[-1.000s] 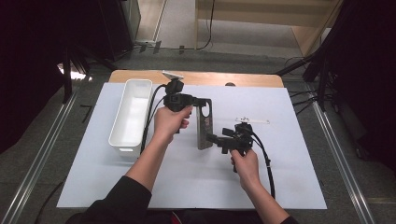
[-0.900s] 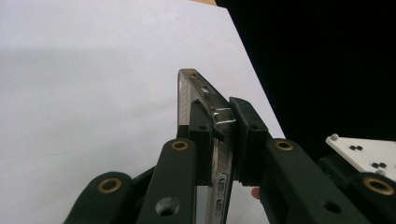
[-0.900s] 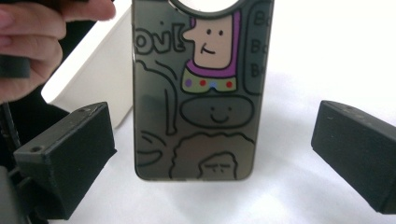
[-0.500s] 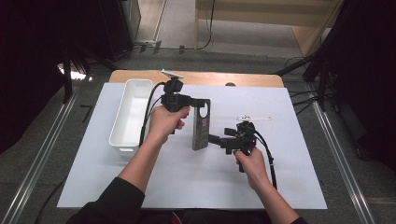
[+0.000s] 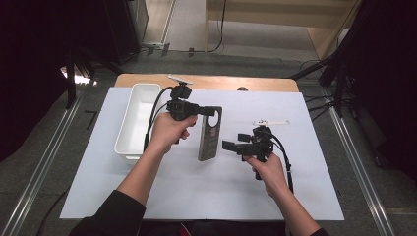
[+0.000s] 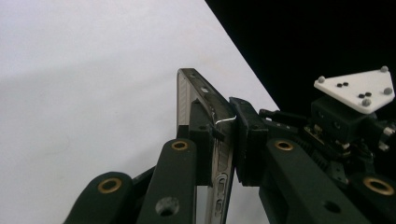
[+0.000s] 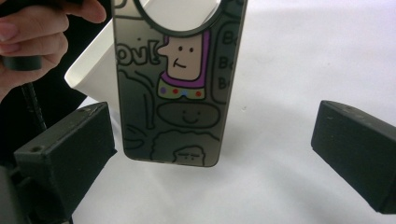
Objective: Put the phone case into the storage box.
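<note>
A phone case (image 5: 210, 133) with cartoon drawings and a round camera hole hangs above the white sheet, held by its top end. My left gripper (image 5: 209, 111) is shut on that end; in the left gripper view the left gripper (image 6: 224, 135) pinches the case (image 6: 198, 86) edge-on between both pads. My right gripper (image 5: 228, 145) stands open just right of the case's lower end. In the right gripper view the case (image 7: 180, 79) hangs between the wide-apart pads of the right gripper (image 7: 212, 158), touching neither.
A white rectangular bin (image 5: 137, 118) stands at the left on the white sheet (image 5: 295, 187), with the bin (image 7: 93, 70) behind the case. A thin white stick (image 5: 271, 122) lies at the back right. The wooden table edge (image 5: 265, 83) runs along the back.
The case has turned in my left gripper, so its broad face shows more from above. My right gripper has drifted slightly right and stays open.
</note>
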A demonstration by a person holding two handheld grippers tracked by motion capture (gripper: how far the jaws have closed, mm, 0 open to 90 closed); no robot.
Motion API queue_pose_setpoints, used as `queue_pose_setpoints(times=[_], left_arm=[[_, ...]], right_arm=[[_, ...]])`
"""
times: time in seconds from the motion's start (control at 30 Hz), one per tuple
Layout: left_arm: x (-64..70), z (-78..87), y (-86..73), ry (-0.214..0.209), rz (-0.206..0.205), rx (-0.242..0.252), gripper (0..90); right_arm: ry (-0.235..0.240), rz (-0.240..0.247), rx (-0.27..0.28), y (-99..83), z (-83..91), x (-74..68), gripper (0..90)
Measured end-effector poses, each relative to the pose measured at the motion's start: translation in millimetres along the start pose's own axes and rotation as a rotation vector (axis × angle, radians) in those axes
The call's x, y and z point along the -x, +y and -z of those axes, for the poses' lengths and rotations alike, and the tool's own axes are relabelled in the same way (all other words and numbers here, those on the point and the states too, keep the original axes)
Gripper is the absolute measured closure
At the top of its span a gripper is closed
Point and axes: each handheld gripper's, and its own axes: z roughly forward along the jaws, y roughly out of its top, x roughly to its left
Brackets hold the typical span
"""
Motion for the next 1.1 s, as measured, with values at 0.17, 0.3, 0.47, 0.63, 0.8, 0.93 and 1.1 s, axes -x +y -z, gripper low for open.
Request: queue_pose_setpoints(times=[0.17,0.3,0.47,0.63,0.8,0.93,1.1], left_arm=[[0.0,3.1,-3.3,-0.008,-0.015,-0.011,79.7],[0.4,5.8,-6.2,-0.03,-0.03,-0.015,79.7],[4.7,7.3,-10.2,-0.041,-0.07,-0.023,79.7],[9.4,7.0,-14.6,-0.058,-0.096,-0.031,79.7],[12.9,5.6,-19.2,-0.081,-0.118,-0.036,79.7],[15.0,5.3,-22.7,-0.102,-0.138,-0.035,79.7],[15.9,6.9,-27.6,-0.116,-0.153,-0.036,79.6]], right_arm=[[0.001,0.016,-0.002,2.4,2.4,0.4,0.0],[-0.004,0.031,-0.013,3.9,3.2,0.6,0.0],[0.0,0.041,-0.016,5.2,4.6,1.7,0.0],[0.002,0.051,-0.015,6.9,5.4,1.8,0.0],[0.004,0.062,-0.013,7.9,6.8,2.5,0.1],[0.007,0.065,-0.014,8.6,7.7,2.6,0.1],[0.01,0.074,-0.011,10.0,10.1,2.5,0.1]])
